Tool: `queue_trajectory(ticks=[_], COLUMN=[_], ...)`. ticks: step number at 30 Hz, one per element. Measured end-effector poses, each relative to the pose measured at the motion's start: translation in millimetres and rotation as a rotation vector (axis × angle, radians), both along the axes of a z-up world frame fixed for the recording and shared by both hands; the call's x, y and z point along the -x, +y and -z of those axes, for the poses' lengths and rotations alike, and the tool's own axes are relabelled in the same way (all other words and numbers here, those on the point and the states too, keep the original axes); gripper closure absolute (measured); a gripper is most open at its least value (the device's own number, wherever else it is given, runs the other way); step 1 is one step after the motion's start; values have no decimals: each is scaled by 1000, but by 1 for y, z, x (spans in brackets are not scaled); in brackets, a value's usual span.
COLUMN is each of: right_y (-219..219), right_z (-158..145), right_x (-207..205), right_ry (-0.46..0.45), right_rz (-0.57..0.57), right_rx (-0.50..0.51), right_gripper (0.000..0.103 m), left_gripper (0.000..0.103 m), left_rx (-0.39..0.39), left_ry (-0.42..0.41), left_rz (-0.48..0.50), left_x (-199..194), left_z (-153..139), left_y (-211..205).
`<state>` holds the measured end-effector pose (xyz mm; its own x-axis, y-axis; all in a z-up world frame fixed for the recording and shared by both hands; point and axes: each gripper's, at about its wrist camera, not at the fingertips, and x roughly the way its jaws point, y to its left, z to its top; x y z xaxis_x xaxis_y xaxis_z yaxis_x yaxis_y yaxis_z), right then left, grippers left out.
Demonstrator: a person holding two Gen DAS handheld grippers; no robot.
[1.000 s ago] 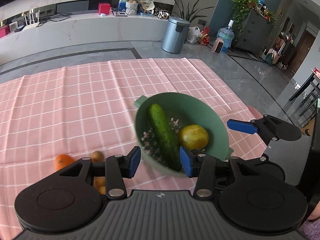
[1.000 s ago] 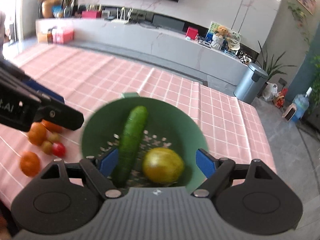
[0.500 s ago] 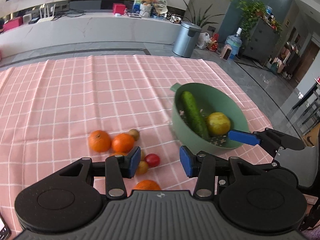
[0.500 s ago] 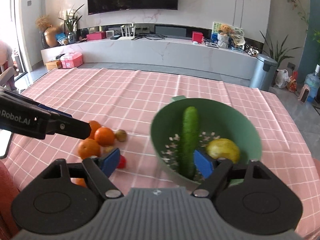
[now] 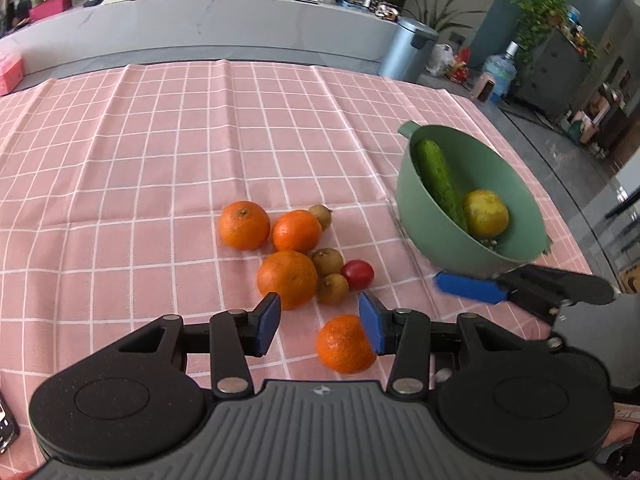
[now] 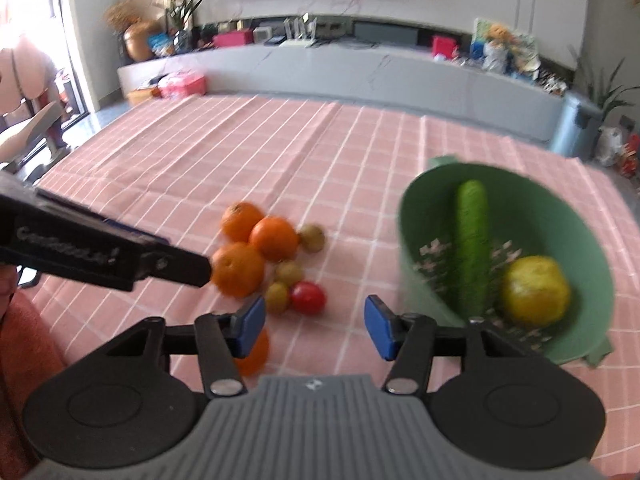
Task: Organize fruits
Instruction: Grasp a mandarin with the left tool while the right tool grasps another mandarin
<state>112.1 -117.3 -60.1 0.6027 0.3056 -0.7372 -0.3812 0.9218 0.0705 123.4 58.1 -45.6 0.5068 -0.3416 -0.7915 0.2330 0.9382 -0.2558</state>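
Note:
A green colander (image 5: 436, 236) (image 6: 576, 216) on the pink checked cloth holds a cucumber (image 5: 438, 180) (image 6: 473, 240) and a yellow fruit (image 5: 485, 213) (image 6: 535, 291). Left of it lie several oranges (image 5: 287, 279) (image 6: 238, 269), small brownish fruits (image 5: 327, 261) (image 6: 289, 272) and a red tomato (image 5: 357, 274) (image 6: 307, 298). My left gripper (image 5: 319, 322) is open and empty, just above the nearest orange (image 5: 345, 345). My right gripper (image 6: 315, 326) is open and empty, in front of the tomato; one of its fingers (image 5: 468, 288) shows in the left wrist view.
The pink cloth (image 5: 160, 152) covers the table, whose right edge runs beside the colander. A phone corner (image 5: 6, 424) lies at the near left. A long white counter (image 6: 360, 76) and a grey bin (image 5: 408, 52) stand beyond the table.
Both grippers have swung left from above the colander toward the loose fruit pile. The colander now sits to the right in both views. Both stay open.

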Motion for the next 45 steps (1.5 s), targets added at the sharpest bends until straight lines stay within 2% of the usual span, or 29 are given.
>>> queue_trajectory(ticks=[8,12,17,24,29,36,45], right_y=[20,27,27,15,2,-2,-2], right_z=[20,31,36,27,23,32,35], right_x=[1,-3,-7,-6,-14,-22,-26], right_ry=[98,133,153,119,83,101,97], right_rz=[-52,-47,-45,-23,13,14,3], right_rx=[-43,-42,-62,-12,43,57,45], right_gripper=[50,50,59,62,62,62,62], left_gripper=[52,52,51,51,44,44,44], left_rx=[-69,-74,-66,-64,-62,-153,-115], left_ry=[6,16,13,-3,-21,-55,-11], left_rz=[-22,-30,-42,-45,-43,-21,-21], left_x=[5,6,3,-4,-11,-18,-32], left_z=[-3,-1,1,8,20,34,48], left_y=[3,5,6,1,-4,-15,-12])
